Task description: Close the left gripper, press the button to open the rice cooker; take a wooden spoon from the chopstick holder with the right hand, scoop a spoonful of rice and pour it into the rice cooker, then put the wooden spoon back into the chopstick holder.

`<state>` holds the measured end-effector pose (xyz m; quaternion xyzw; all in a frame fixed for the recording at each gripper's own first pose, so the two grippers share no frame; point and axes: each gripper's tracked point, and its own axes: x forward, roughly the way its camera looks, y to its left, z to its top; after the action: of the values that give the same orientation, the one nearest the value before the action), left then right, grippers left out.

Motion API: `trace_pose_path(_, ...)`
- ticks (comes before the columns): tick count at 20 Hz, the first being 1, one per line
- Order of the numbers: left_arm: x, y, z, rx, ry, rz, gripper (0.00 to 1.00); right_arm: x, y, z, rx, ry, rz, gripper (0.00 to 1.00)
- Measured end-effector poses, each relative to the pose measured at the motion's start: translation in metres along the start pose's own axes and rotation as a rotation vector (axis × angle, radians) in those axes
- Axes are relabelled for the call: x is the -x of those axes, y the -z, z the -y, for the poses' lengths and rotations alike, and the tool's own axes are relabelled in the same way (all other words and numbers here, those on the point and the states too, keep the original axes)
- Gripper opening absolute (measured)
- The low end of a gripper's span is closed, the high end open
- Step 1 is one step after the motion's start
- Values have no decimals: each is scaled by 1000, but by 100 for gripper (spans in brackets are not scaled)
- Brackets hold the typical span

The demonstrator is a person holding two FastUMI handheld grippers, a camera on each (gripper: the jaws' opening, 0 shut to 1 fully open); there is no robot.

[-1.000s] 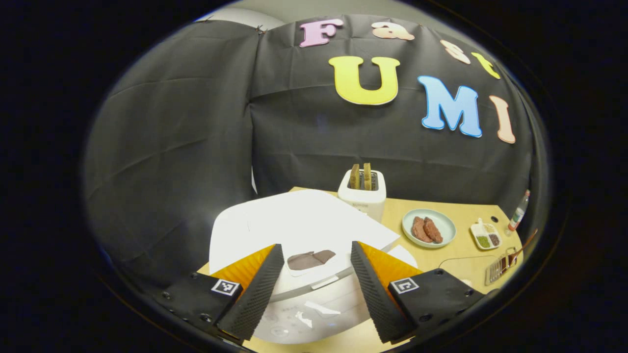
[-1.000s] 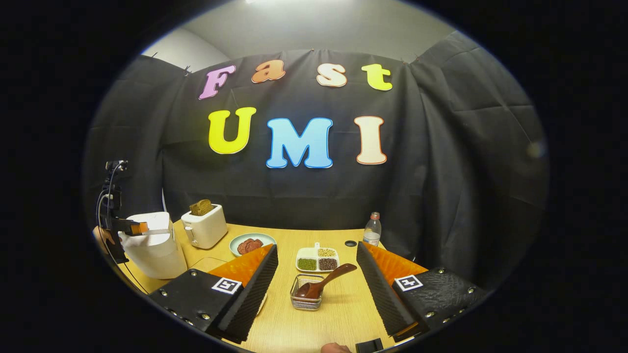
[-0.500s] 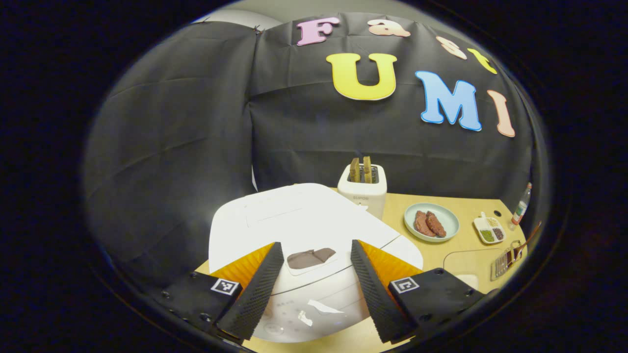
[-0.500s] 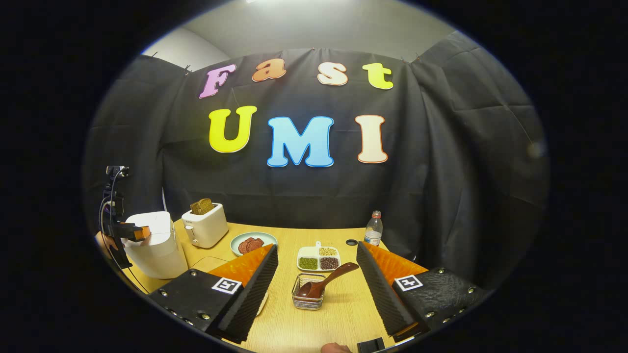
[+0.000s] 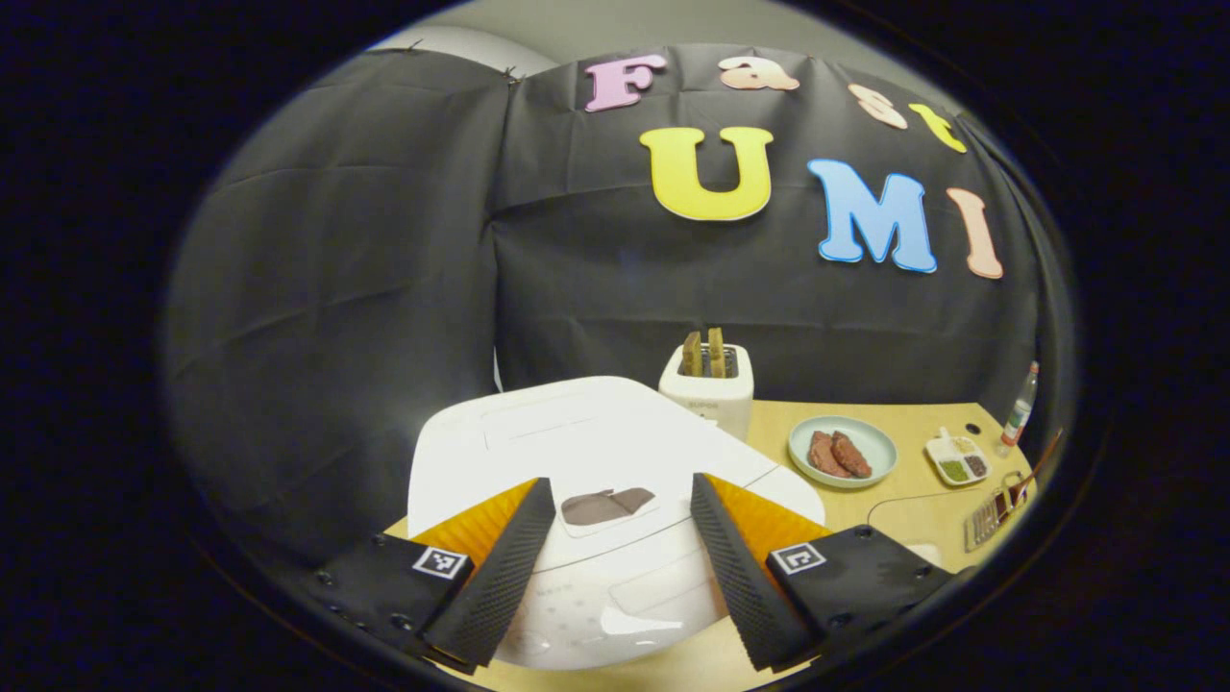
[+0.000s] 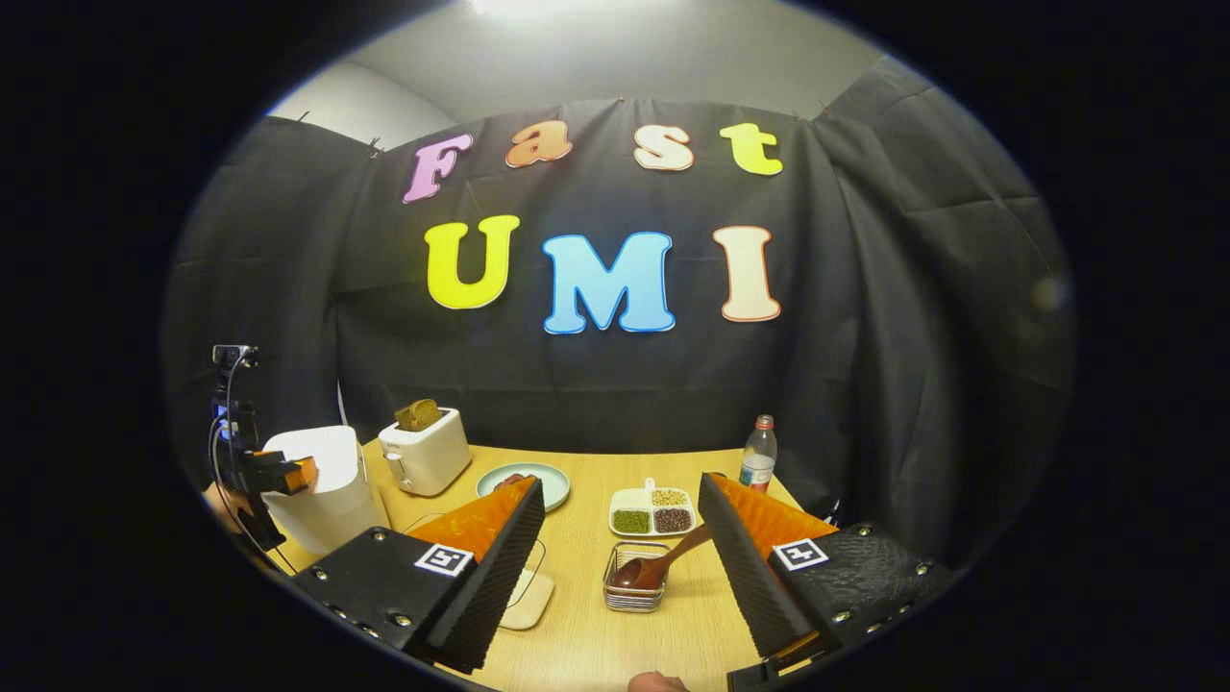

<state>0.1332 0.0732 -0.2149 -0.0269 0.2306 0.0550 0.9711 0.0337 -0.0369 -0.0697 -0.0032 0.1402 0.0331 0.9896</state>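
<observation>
The white rice cooker (image 5: 596, 432) sits with its lid down, and its dark button (image 5: 605, 505) lies between the fingers of my open left gripper (image 5: 620, 483), which hovers just over the cooker's front. In the right gripper view the cooker (image 6: 322, 485) stands far left with the left gripper (image 6: 288, 474) at its upper front. The wooden spoon (image 6: 663, 567) leans in the wire chopstick holder (image 6: 634, 591), close to the inner side of the right finger of my open right gripper (image 6: 622, 483). Neither gripper holds anything.
On the wooden table (image 6: 586, 538) stand a white toaster (image 6: 423, 457) with toast, a plate (image 6: 543, 476) of meat, a divided dish (image 6: 651, 509) of beans and a bottle (image 6: 757, 454). A clear shallow container (image 6: 528, 591) lies partly behind the left finger. A hand (image 6: 658, 682) shows at the bottom edge.
The right gripper has shifted left, so the holder and spoon now sit nearer its right finger. The left gripper has tilted up slightly over the cooker. Both stay open.
</observation>
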Motion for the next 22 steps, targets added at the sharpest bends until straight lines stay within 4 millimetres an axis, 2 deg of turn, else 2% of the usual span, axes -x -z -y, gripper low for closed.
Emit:
trace_pose_path(2, 4, -5, -1, -2, 4, 16, 99, 0, -3, -5, 1, -12, 7, 98)
trace_pose_path(5, 29, -37, -1, -42, 16, 98, 98, -1, -11, -12, 2, -29, 21, 98)
trace_pose_path(8, 66, -72, 4, -41, 50, 187, 98, 1, -22, -23, 22, -42, 48, 98)
trace_pose_path(14, 145, -118, -1, -23, 84, 325, 100, 6, -39, -43, 62, -67, 122, 98)
trace_pose_path(16, 168, -125, -5, -19, 98, 358, 95, 10, -44, -47, 86, -69, 142, 98)
trace_pose_path(17, 177, -128, -6, -12, 109, 369, 100, 11, -47, -47, 91, -68, 152, 98)
trace_pose_path(18, 187, -131, -5, -5, 120, 381, 98, 12, -49, -47, 88, -67, 164, 98)
trace_pose_path(19, 194, -132, -7, 1, 125, 393, 100, 13, -52, -49, 78, -68, 176, 98)
trace_pose_path(22, 218, -141, -6, 24, 143, 449, 94, 17, -58, -52, 62, -69, 207, 98)
